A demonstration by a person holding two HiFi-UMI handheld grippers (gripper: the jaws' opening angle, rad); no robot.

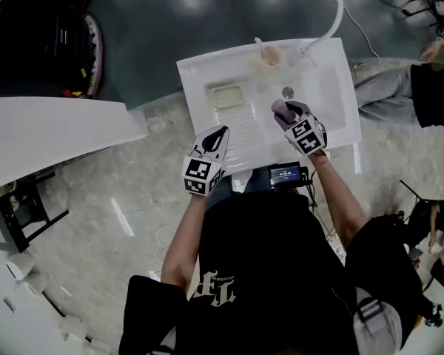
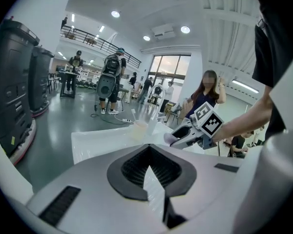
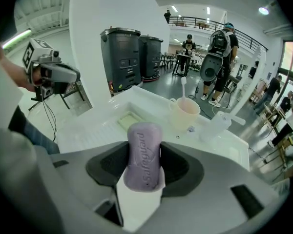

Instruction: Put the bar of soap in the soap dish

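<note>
A purple bar of soap (image 3: 143, 155) stands on end between the jaws of my right gripper (image 3: 144, 165), which is shut on it. In the head view this gripper (image 1: 284, 115) holds the soap (image 1: 280, 111) over the white sink (image 1: 340, 87), near the drain (image 1: 287, 92). The pale green soap dish (image 1: 226, 97) sits at the head of the ribbed washboard, left of the soap; it also shows in the right gripper view (image 3: 129, 120). My left gripper (image 1: 217, 135) hovers shut and empty over the washboard's near end.
A cream cup (image 1: 270, 55) with a toothbrush stands on the sink's back rim beside the white faucet (image 1: 331, 9). A white counter (image 1: 44, 135) lies to the left. People stand around in the hall behind the sink.
</note>
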